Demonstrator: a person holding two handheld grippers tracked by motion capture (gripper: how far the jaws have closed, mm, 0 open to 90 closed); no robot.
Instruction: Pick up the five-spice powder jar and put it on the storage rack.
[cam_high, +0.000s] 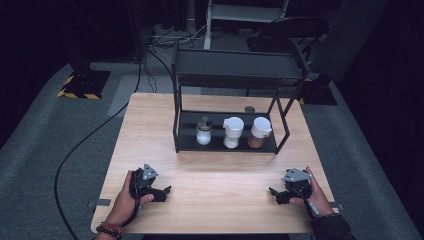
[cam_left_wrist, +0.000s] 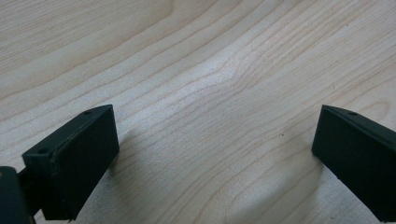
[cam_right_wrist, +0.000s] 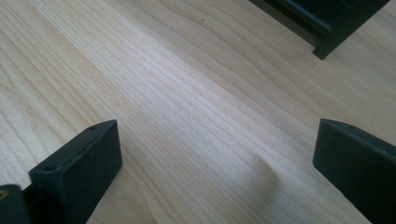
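Note:
A black two-tier rack (cam_high: 230, 75) stands at the back of the wooden table (cam_high: 150, 125). Its lower shelf holds three jars in a row: a small glass one with white contents (cam_high: 203, 132), a white-lidded one with white contents (cam_high: 233, 132), and a white-lidded one with brown contents (cam_high: 260, 133). My left gripper (cam_high: 163, 193) rests low at the front left, held in a hand, its jaws wide apart over bare wood (cam_left_wrist: 215, 154). My right gripper (cam_high: 275, 194) sits at the front right, open too, nothing between its jaws (cam_right_wrist: 217, 163). A corner of the rack (cam_right_wrist: 327, 28) shows at the top right of the right gripper view.
A small round object (cam_high: 249, 109) lies on the table behind the rack. A black cable (cam_high: 80, 145) runs over the grey floor at the left. A yellow-and-black striped base (cam_high: 82, 82) and a chair (cam_high: 290, 30) stand beyond the table.

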